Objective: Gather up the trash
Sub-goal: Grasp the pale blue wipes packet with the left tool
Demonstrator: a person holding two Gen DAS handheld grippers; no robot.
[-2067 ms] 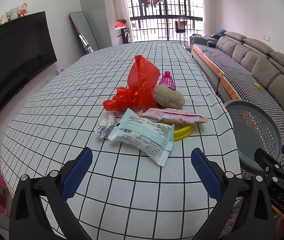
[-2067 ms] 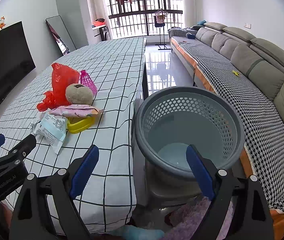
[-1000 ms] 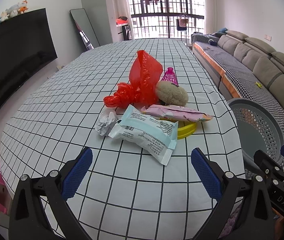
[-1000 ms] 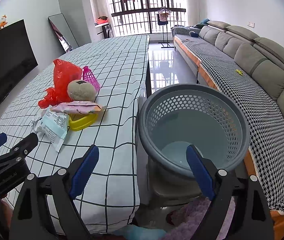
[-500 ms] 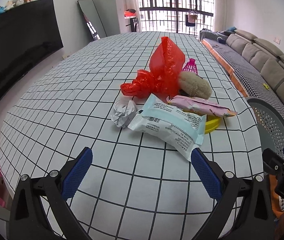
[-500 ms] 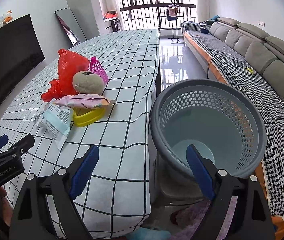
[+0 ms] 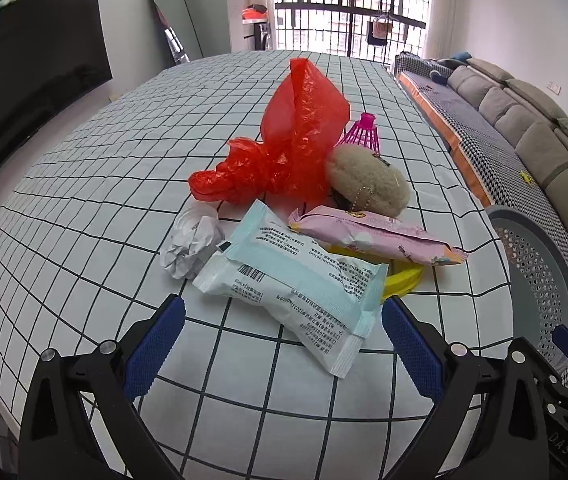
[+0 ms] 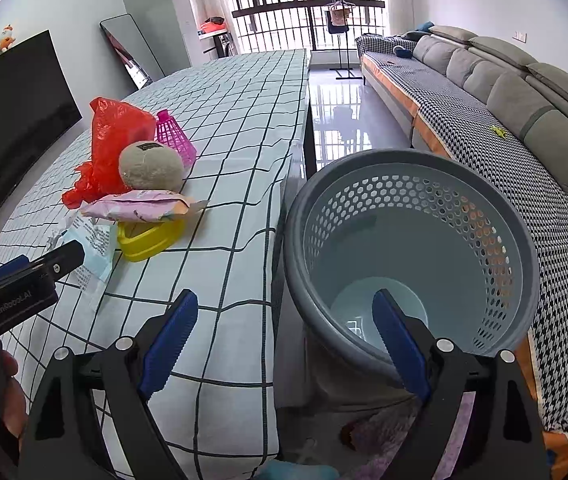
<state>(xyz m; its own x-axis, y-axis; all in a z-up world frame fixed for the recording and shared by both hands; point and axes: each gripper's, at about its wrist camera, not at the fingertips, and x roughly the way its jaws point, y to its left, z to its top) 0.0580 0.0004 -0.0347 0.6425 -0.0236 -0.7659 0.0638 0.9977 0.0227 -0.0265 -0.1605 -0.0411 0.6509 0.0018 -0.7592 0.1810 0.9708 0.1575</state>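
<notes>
Table: a long table (image 7: pixel 83 208) under a white cloth with a black grid, the trash heaped near its right edge
Basket: a grey perforated plastic basket (image 8: pixel 412 168) stands on the floor just beside the table's right edge; its pale bottom shows bare, with nothing lying in it
Yellow dish: a shallow yellow container (image 8: pixel 151 236) sits on the cloth, a pink wrapper (image 7: pixel 376 236) lying across its top; its inside is hidden
Blue packet: a pale blue and white printed packet (image 7: pixel 296 280) lies nearest the left gripper, one end resting on the yellow dish
Paper: a crumpled white paper ball (image 7: pixel 191 248) touches the blue packet's left side
Red bag: a crinkled red plastic bag (image 7: pixel 292 144) stands up behind the packets
Other items: a beige fuzzy ball (image 7: pixel 368 188) leans against the red bag, a pink shuttlecock (image 8: pixel 173 136) just behind it
Left gripper: left gripper (image 7: pixel 281 344), fingers spread wide, holding nothing, low over the cloth in front of the blue packet
Right gripper: right gripper (image 8: pixel 284 340), fingers spread wide, empty, above the gap between table edge and basket
Sofa: a grey sofa (image 8: pixel 524 92) runs along the right wall
</notes>
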